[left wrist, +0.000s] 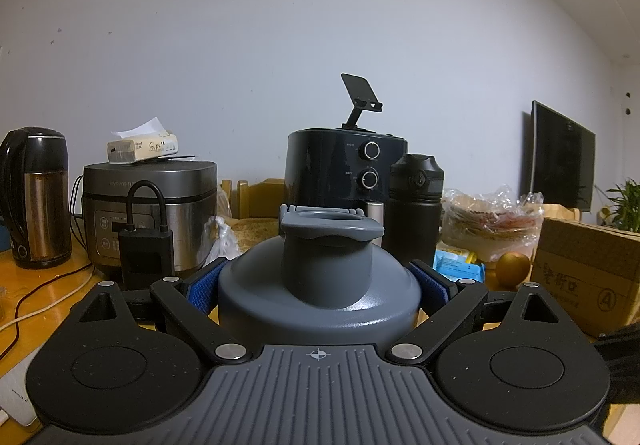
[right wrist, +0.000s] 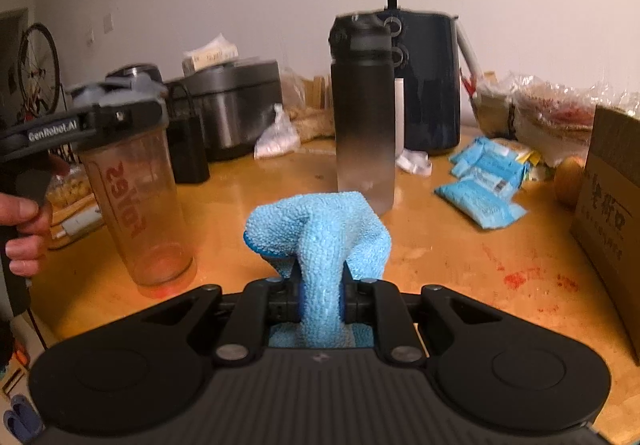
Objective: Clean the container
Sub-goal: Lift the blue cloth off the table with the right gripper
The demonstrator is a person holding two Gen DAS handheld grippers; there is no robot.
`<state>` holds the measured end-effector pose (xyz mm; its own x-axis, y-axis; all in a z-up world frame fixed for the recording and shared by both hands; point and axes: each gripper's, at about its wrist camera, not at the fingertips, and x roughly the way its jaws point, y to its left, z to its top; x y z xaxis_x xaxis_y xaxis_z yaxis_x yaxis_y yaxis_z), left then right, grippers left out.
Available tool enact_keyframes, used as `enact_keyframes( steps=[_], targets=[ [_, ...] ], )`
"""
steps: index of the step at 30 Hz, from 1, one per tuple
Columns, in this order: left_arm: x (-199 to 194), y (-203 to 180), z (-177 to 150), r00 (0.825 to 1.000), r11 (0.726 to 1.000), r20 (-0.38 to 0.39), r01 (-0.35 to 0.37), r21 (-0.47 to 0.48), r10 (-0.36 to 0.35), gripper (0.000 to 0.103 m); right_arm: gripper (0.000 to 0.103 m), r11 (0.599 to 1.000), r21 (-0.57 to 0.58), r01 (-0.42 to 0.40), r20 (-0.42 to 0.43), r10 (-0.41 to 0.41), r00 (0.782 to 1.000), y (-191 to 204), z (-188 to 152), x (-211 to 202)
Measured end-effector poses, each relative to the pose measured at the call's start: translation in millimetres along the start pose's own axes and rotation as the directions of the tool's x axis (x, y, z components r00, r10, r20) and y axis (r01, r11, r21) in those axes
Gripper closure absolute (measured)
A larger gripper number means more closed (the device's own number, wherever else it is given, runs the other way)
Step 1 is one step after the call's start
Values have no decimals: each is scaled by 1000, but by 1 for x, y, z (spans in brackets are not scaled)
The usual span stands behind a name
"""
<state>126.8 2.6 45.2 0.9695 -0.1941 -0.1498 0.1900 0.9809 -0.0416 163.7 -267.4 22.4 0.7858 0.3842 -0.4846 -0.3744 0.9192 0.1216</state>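
Note:
A clear plastic shaker bottle (right wrist: pixel 136 205) with red lettering stands on the wooden table (right wrist: pixel 460 257) at the left of the right wrist view. Its grey lid (left wrist: pixel 320 297) fills the middle of the left wrist view. My left gripper (left wrist: pixel 320 281) is shut on that lid, its blue pads (left wrist: pixel 202 287) pressing both sides. The right wrist view shows that same left gripper (right wrist: pixel 100 121) from the side, held by a hand (right wrist: pixel 24 229). My right gripper (right wrist: pixel 322 297) is shut on a light blue cloth (right wrist: pixel 320 237), which bunches up above the fingers, to the right of the shaker and apart from it.
A black-to-clear water bottle (right wrist: pixel 364 117) stands behind the cloth. An air fryer (left wrist: pixel 344 169), rice cooker (left wrist: pixel 152 205), kettle (left wrist: pixel 36 197) and small black device (left wrist: pixel 146 257) line the back. Blue packets (right wrist: pixel 484 181) and a cardboard box (right wrist: pixel 612 213) sit at the right.

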Motion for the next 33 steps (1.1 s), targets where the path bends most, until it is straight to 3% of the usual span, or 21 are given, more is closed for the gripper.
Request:
enact_keyframes(
  steps=[11,23,33],
  targets=[
    [1,0,0,1000,1000,-1,0,-2,0,8,96,998,47,-35,169,27,985,-9,-5,-13],
    [1,0,0,1000,1000,-3,1,-2,-1,8,96,996,22,-88,364,74,929,-13,-14,-23],
    [1,0,0,1000,1000,-4,2,-2,-2,8,96,991,7,-134,375,122,919,-17,-19,-27]
  ],
)
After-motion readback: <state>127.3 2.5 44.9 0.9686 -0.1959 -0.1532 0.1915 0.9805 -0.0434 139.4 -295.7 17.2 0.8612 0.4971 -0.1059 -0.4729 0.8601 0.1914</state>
